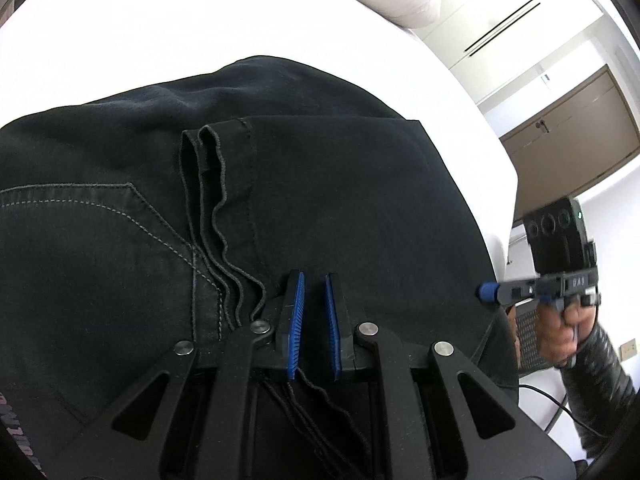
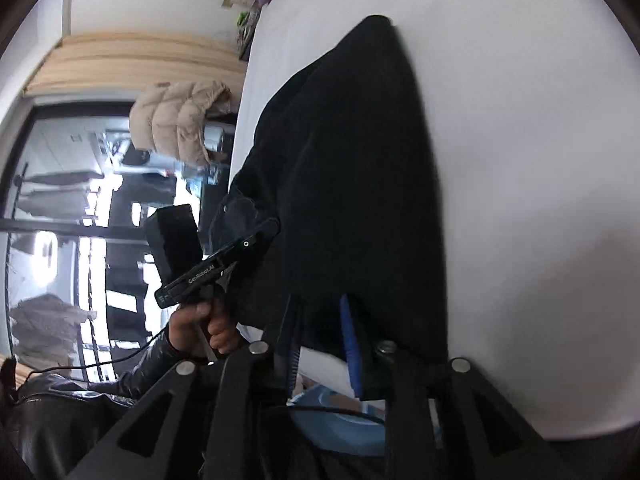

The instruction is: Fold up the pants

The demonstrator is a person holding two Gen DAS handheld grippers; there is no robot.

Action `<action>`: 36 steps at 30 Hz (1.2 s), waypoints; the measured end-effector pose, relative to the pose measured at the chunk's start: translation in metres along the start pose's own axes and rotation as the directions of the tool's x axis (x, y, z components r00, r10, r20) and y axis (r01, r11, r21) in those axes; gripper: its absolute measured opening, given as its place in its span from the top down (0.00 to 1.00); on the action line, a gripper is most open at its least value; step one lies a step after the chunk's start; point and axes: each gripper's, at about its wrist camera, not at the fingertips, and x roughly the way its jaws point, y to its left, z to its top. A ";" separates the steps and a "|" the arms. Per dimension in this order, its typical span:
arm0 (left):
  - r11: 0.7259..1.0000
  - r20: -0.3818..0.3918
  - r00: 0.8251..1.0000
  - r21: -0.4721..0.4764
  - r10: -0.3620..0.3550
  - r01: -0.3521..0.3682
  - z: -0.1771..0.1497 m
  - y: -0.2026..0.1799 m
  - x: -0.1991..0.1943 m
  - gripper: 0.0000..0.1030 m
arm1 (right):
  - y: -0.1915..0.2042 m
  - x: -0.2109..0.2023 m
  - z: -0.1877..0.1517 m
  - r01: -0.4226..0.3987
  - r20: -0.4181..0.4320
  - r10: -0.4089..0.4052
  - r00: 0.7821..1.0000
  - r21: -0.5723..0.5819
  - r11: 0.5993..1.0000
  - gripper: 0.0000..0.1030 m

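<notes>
- At the far left of the left wrist view we see the pants (image 1: 120,220), dark denim spread over a white bed (image 1: 160,20); a stitched pocket sits on that side, and the cloth runs on under and past our tool.
- Moving right, two hemmed edges (image 1: 208,184) lie stacked on top of the lower layer, running from far ahead back toward us. We judge from this that the legs are already doubled over the seat.
- Next comes our left gripper (image 1: 314,300). Its blue pads stand a little apart with only flat cloth visible between them; they hover over or rest on the pants, and nothing looks pinched.
- The hem edges pass just left of the left finger, so the nearest cloth edge lies left of this tool.
- Further right, at the pants' right border, the right gripper (image 1: 486,291) points in sideways, its blue tip at the fabric edge.
- In the right wrist view the same pants (image 2: 352,168) stretch away from the tool as a long dark band, with their long axis running ahead along the fingers.
- The right gripper (image 2: 320,312) has its fingers spread, and the near edge of the cloth lies between them; we cannot tell whether they press it.
- We judge the coming fold turns on this: the right hand sits at the free end, so it is nearer for lifting along the length.
</notes>
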 end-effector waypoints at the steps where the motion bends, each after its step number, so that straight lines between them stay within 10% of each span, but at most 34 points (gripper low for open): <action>1: 1.000 0.003 1.000 0.000 0.000 0.000 -0.002 0.002 -0.006 0.89 | -0.005 -0.001 -0.003 -0.005 0.013 0.005 1.000 0.018 1.000 0.81; 3: 1.000 0.011 1.000 0.004 0.001 -0.001 -0.003 0.000 -0.009 0.89 | -0.016 0.003 -0.003 0.002 0.047 -0.005 0.999 0.048 0.999 1.00; 8: 1.000 0.051 0.999 0.018 0.015 -0.016 -0.010 -0.005 -0.033 0.89 | -0.022 -0.009 -0.017 -0.011 0.110 0.005 0.994 0.054 0.998 0.99; 9: 0.999 0.068 0.997 0.029 0.023 -0.025 -0.014 -0.007 -0.042 0.89 | -0.012 -0.012 -0.017 0.018 0.118 -0.021 0.993 0.027 0.999 0.91; 11: 0.998 0.122 0.992 0.041 0.035 -0.040 -0.023 -0.012 -0.068 0.89 | 0.015 -0.028 -0.021 0.006 0.189 -0.001 0.982 -0.027 1.000 0.21; 13: 0.999 0.175 0.984 0.022 0.026 -0.030 -0.031 -0.009 -0.094 0.89 | 0.043 -0.045 -0.025 -0.101 0.331 0.118 0.936 -0.067 0.993 0.00; 16: 0.999 0.274 0.962 -0.052 0.018 -0.003 -0.052 0.007 -0.143 0.70 | 0.075 -0.046 -0.016 -0.162 0.399 0.220 0.890 -0.173 0.971 0.02; 18: 0.986 0.336 0.941 -0.165 0.041 0.016 -0.073 0.030 -0.173 0.10 | 0.078 -0.029 0.000 -0.190 0.371 0.228 0.900 -0.136 0.972 0.13; 19: 0.974 0.384 0.921 -0.225 0.058 0.032 -0.086 0.042 -0.187 0.06 | 0.078 -0.020 0.006 -0.206 0.354 0.235 0.905 -0.119 0.971 0.22; 21: 0.932 0.471 0.876 -0.355 0.104 0.080 -0.117 0.068 -0.215 0.05 | 0.074 0.007 0.017 -0.200 0.317 0.212 0.925 -0.071 0.977 0.28; 27: 0.727 0.507 0.852 -0.633 0.133 0.264 -0.185 0.130 -0.237 0.05 | 0.064 0.059 0.023 -0.193 0.238 0.177 0.955 0.044 0.980 0.36; 36: 0.670 0.530 0.831 -0.680 0.170 0.297 -0.203 0.144 -0.241 0.06 | 0.066 0.059 0.032 -0.172 0.231 0.152 0.961 0.069 0.983 0.36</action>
